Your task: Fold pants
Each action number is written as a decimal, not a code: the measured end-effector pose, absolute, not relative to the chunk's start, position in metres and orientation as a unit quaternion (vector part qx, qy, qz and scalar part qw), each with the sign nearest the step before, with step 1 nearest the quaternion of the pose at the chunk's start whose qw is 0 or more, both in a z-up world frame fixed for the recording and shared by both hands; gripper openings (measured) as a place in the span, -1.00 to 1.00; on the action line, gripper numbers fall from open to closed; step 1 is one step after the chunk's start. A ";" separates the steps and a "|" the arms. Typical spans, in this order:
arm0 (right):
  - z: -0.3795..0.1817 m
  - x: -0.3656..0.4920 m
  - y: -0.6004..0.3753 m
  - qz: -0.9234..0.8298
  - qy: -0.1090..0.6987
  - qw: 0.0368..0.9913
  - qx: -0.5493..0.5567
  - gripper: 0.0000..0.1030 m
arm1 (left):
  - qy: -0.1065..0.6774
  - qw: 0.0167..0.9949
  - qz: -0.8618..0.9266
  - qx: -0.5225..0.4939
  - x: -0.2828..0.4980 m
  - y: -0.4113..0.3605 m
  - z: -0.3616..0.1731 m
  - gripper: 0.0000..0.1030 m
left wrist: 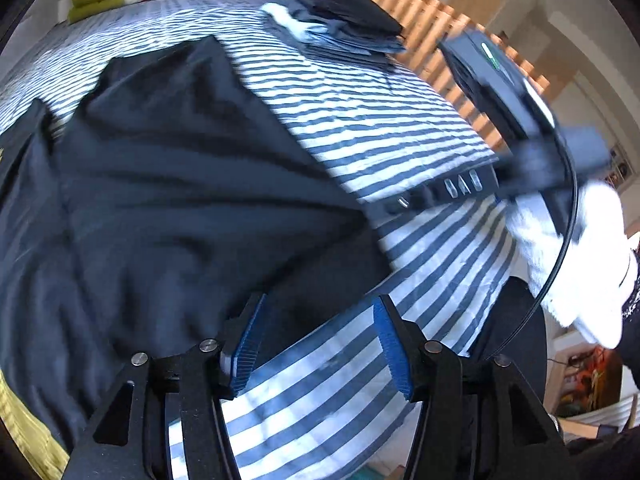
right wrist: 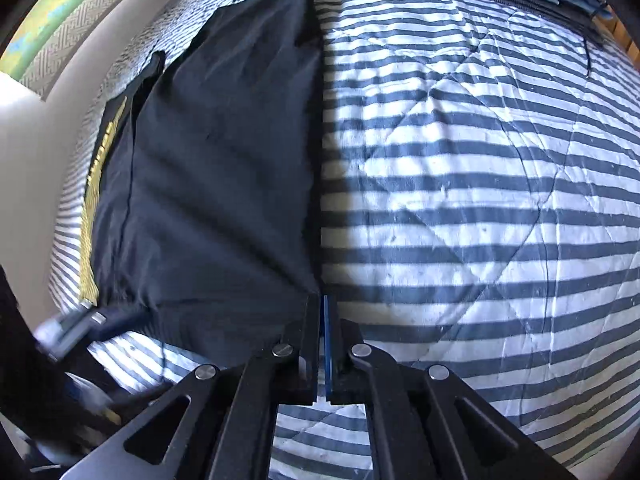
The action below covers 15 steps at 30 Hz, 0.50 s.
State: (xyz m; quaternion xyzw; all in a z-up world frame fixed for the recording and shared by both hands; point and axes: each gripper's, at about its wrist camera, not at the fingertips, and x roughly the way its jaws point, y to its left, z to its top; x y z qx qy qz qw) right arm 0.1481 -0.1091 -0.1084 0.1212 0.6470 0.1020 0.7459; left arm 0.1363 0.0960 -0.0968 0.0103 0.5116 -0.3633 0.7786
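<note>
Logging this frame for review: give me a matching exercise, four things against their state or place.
1. left tongs
2. right tongs
3. dark pants
4. stack of folded clothes

A. far end of the striped quilt
B. open, gripping nothing
C. closed on a fabric edge
D. spread on the quilt, yellow side stripe

Pairs: 1-B, 2-C, 3-D, 4-A

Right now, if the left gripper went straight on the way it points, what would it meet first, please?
Probably the striped quilt: the open left gripper has striped cloth between its fingers, with the dark pants edge beside its left finger. Depth is unclear.
</note>
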 end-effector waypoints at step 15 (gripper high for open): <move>-0.049 0.171 -0.172 0.070 0.566 0.800 0.186 -0.77 | 0.480 0.781 -0.394 0.065 0.134 0.031 -0.102 0.30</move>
